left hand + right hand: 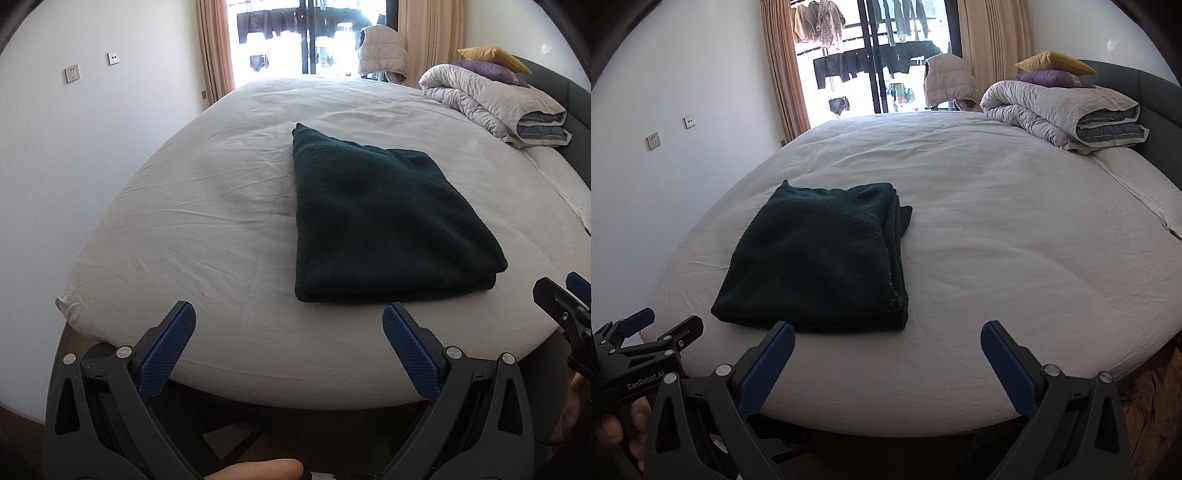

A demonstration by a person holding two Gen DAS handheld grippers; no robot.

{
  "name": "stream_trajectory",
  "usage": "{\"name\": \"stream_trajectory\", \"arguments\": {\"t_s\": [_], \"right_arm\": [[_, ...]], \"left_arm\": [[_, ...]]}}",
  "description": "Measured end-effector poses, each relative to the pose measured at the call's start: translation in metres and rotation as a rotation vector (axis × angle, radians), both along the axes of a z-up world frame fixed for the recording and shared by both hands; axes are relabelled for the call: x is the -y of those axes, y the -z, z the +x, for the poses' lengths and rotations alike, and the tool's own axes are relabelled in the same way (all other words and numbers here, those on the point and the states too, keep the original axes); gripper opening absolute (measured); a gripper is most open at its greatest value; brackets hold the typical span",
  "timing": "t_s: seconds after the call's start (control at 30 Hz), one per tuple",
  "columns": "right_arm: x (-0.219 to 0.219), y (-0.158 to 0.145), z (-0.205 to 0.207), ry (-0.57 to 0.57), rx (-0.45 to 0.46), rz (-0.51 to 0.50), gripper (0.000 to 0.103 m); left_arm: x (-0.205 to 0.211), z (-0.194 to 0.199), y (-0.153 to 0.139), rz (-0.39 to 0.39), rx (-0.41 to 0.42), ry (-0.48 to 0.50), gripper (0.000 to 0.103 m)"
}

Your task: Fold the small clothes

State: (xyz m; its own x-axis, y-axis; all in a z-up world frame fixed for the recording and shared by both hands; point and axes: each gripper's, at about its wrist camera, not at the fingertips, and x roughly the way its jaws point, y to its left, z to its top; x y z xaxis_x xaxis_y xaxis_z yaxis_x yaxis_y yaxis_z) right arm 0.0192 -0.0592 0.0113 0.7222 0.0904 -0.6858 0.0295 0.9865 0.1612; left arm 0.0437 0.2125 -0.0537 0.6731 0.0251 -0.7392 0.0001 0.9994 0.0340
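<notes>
folded dark green garment (384, 221) near bed (184, 221) edge, both grippers (288, 321) (886, 339) apparently clear

Left gripper (288, 314) hung with jaws spread, nothing between them. Folded dark green garment (380, 218) lay just ahead and slightly right of it; bare bed (207, 206) sheet ahead-left was free. Right gripper (888, 334) also stood spread; garment sat ahead-left, wide bare sheet ahead and right. Rolled duvet (1063, 110) with pillows (1052, 70) blocked the far right. Wall (55, 155) closed the left side.
</notes>
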Motion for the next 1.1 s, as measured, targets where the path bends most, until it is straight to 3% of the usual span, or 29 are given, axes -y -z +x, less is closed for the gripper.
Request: {"name": "stream_trajectory", "arguments": {"t_s": [1.1], "right_arm": [[-0.0051,0.0070,-0.0012,-0.019,-0.031,-0.005,0.103]], "left_arm": [[0.0025,-0.0005,0.0003,-0.005,-0.001,0.000,0.103]]}}
